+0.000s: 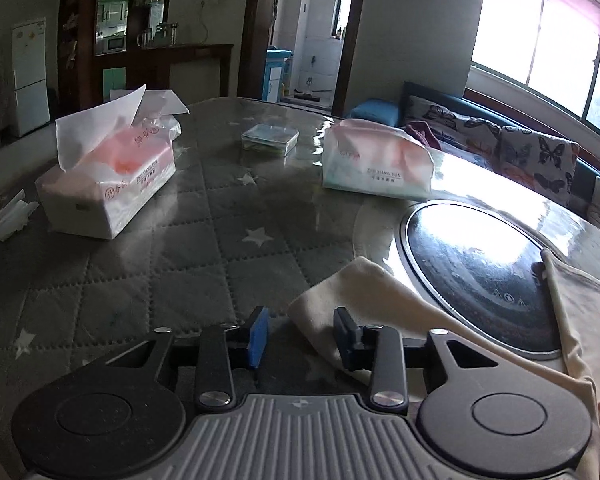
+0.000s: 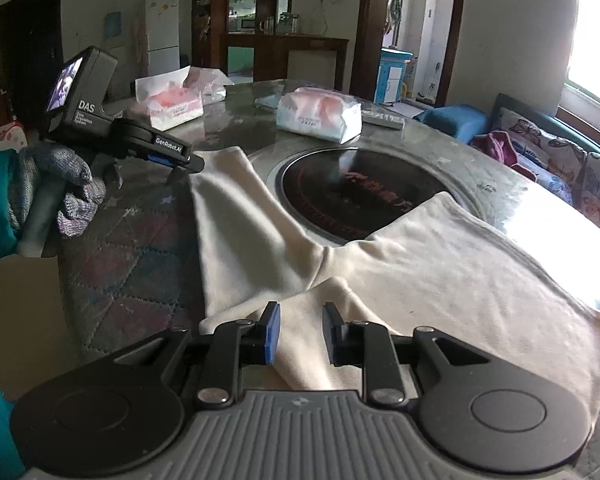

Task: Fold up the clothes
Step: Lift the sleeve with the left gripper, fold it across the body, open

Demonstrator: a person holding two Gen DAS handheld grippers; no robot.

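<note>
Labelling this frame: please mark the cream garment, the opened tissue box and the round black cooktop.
Cream cloth garment (image 2: 440, 264), right wrist view, flat body panel.
Opened white tissue box (image 1: 112, 188), left wrist view, front face.
Round black glass cooktop (image 1: 480, 272), left wrist view, centre.

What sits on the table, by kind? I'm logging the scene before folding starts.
Cream garment: 1
Tissue packs: 2, one open, one sealed
Clear lidded box: 1
Crumpled tissue: 1
Remote control: 1
Built-in cooktop: 1
Total: 7
</note>
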